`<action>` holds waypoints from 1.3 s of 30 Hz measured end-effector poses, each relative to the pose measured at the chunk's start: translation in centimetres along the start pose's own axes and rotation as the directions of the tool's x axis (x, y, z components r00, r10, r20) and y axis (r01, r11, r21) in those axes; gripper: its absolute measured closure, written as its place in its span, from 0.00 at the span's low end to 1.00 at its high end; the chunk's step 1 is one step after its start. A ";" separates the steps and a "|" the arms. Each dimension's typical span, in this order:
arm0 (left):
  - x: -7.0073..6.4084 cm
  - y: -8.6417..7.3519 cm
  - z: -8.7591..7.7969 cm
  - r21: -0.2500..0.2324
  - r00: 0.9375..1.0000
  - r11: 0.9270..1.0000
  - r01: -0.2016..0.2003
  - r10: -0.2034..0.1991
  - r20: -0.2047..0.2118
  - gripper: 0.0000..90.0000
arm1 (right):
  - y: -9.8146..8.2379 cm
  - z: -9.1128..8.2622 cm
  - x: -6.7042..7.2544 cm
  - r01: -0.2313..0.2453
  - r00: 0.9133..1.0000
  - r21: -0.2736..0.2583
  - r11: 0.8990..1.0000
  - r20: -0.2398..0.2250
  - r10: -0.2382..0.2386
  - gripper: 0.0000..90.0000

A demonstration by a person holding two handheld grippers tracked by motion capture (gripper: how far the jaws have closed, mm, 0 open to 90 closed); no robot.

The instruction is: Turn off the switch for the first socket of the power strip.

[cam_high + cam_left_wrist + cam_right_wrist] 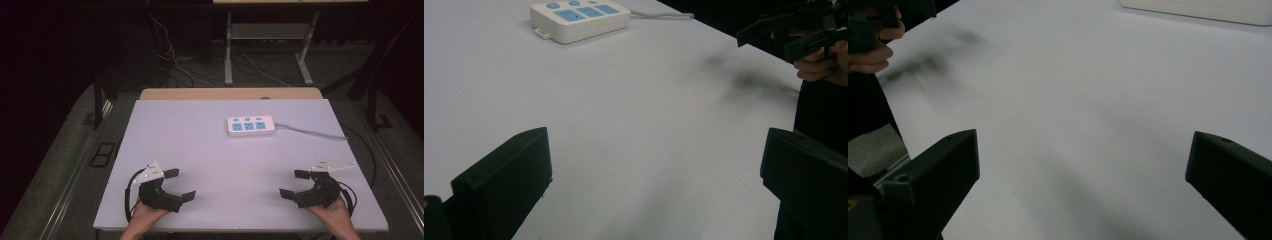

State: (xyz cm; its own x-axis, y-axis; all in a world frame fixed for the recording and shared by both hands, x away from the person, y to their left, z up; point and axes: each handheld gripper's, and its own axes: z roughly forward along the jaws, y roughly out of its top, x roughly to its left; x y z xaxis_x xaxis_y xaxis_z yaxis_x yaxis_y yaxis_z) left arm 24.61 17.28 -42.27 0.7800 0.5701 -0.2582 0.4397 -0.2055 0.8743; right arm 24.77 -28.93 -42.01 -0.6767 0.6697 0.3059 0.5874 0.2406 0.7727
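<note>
Power strip [250,126] sits toward the tabletop's far edge, long axis running left-right | left gripper [179,184] and right gripper [295,183] both wide, empty, near edge | right one looks slightly nearer

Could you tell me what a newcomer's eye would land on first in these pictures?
Probably the white power strip with blue sockets, lying alone toward the far side of the pale table, its grey cable trailing off to the right. Next come the two black grippers at the near edge, left gripper and right gripper, both open and holding nothing.
</note>
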 end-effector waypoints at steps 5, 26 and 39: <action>0.1 0.0 0.0 -0.001 1.000 1.000 0.006 -0.006 -0.003 0.00 | 0.1 0.2 0.1 -0.002 1.000 0.028 1.000 -0.014 0.003 0.01; 0.4 -0.2 -0.1 -0.002 1.000 1.000 0.020 -0.020 -0.003 0.00 | 2.5 1.1 -0.1 0.008 0.999 0.066 0.998 -0.052 -0.005 0.01; 0.4 -0.2 -0.1 -0.001 1.000 1.000 0.023 -0.023 -0.001 0.00 | 4.5 1.5 -0.5 0.028 0.998 0.086 0.996 -0.066 -0.022 0.01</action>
State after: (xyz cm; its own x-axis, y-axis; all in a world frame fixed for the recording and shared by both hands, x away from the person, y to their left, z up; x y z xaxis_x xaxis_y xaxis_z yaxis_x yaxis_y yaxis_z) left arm 24.81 17.58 -42.50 0.7692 0.5753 -0.2782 0.4572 -0.1912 0.8685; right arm 28.41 -27.12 -39.46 -0.7172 0.6167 0.3247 0.6045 0.3186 0.7301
